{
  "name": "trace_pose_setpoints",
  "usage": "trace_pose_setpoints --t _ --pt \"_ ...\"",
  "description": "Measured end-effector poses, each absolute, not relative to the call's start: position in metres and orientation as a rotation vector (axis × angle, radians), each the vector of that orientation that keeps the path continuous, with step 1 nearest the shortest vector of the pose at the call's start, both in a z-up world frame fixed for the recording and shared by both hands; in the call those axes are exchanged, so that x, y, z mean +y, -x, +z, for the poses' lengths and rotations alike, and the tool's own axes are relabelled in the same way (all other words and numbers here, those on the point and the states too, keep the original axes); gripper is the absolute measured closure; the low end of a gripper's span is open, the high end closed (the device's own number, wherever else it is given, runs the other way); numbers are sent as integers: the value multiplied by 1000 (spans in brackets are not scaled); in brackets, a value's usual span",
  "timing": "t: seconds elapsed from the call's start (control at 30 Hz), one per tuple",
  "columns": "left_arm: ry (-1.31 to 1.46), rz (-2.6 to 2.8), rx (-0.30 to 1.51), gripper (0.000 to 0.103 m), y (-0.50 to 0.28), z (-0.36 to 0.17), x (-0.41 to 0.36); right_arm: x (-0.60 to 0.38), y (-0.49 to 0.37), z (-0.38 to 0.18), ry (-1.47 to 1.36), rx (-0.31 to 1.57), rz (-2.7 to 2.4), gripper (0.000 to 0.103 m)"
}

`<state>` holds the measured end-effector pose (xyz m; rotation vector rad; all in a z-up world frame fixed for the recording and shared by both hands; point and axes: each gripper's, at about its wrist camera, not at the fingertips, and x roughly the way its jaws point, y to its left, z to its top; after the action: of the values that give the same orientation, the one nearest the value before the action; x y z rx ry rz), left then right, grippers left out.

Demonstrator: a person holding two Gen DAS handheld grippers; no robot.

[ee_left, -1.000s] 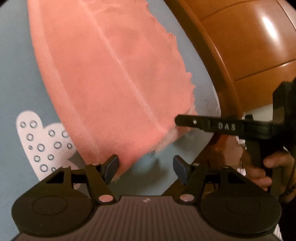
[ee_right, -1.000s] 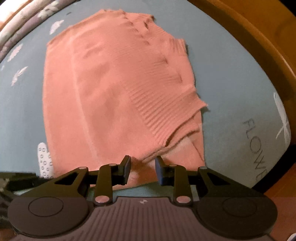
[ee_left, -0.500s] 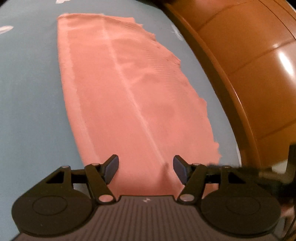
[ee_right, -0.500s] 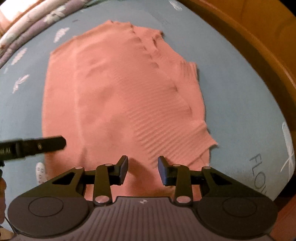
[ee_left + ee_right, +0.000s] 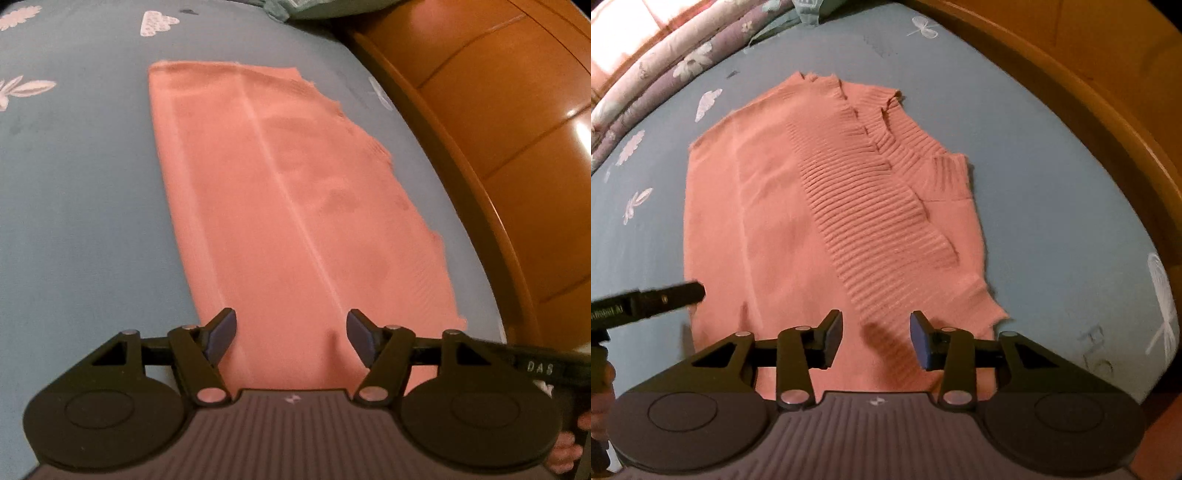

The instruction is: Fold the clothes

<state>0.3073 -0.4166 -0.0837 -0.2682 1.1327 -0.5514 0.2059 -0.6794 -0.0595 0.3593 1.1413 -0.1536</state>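
Lying on the blue sheet (image 5: pixel 1052 155), pink sweater (image 5: pixel 820 206); both claws apart, wooden frame (image 5: pixel 491 206) beside.

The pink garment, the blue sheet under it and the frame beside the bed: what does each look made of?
The pink garment looks like a soft knit, likely a sweater: raised ribbing runs across its folded part, and its edges are fuzzy. The blue sheet seems a smooth matte woven fabric with white printed flowers. The bed frame looks like varnished orange-brown wood, judging by its glossy highlight and panel seams, though it could be laminate.
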Motion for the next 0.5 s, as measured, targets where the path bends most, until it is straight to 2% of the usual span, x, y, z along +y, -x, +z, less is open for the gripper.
trace_pose_setpoints --t 0.23,0.5 --pt "303 -544 1163 37 -324 -104 -410 -678 -210 -65 -344 1183 -187 57" --pt "79 -583 1071 36 -306 -48 -399 -665 -202 -50 -316 1217 -171 57"
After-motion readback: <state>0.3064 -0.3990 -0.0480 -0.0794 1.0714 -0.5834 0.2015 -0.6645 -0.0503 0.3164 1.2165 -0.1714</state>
